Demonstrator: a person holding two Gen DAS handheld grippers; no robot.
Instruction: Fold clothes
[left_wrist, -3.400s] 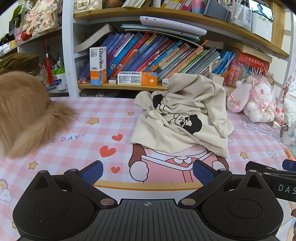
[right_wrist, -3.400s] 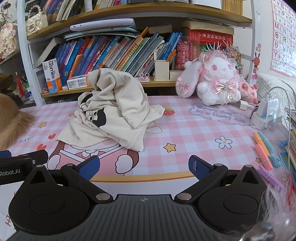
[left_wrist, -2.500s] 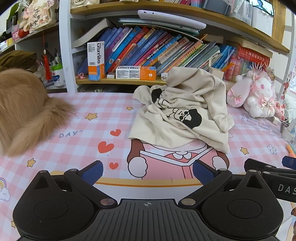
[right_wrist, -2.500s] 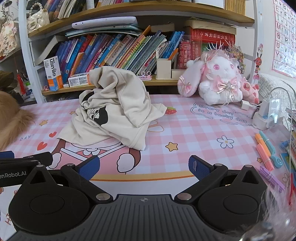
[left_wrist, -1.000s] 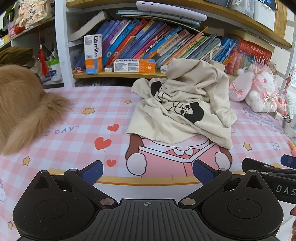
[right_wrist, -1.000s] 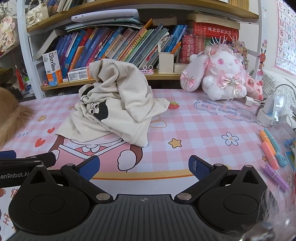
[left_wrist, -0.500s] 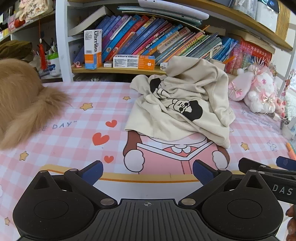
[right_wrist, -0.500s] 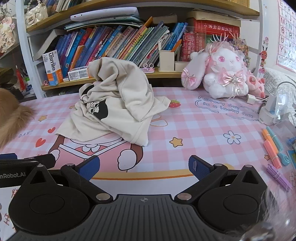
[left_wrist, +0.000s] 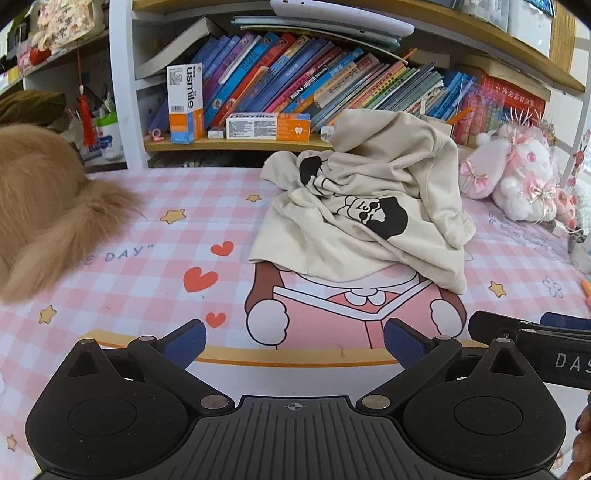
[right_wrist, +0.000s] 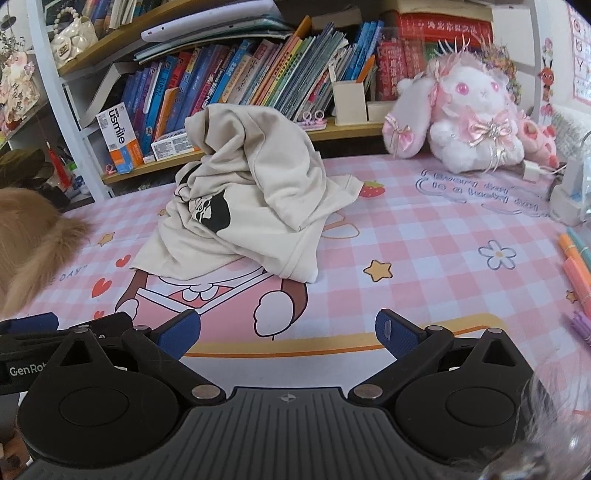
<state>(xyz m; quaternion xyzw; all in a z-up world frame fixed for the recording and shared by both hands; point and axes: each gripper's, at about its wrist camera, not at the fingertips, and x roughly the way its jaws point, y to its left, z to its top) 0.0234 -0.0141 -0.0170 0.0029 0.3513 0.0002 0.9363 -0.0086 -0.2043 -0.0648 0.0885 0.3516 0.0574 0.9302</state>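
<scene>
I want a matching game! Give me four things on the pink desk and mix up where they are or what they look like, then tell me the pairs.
Things:
1. cream T-shirt
2. pink plush bunny
3. orange markers
4. left gripper

Descriptions:
A. sits at the back right, by the bookshelf
B. open and holding nothing
C. crumpled in a heap in the middle of the mat
D. lie at the right edge of the desk

Pairs: 1-C, 2-A, 3-D, 4-B

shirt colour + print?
Cream shirt with a black-and-white cartoon print, lying crumpled on the pink checked mat. Clearest in the left wrist view.
</scene>
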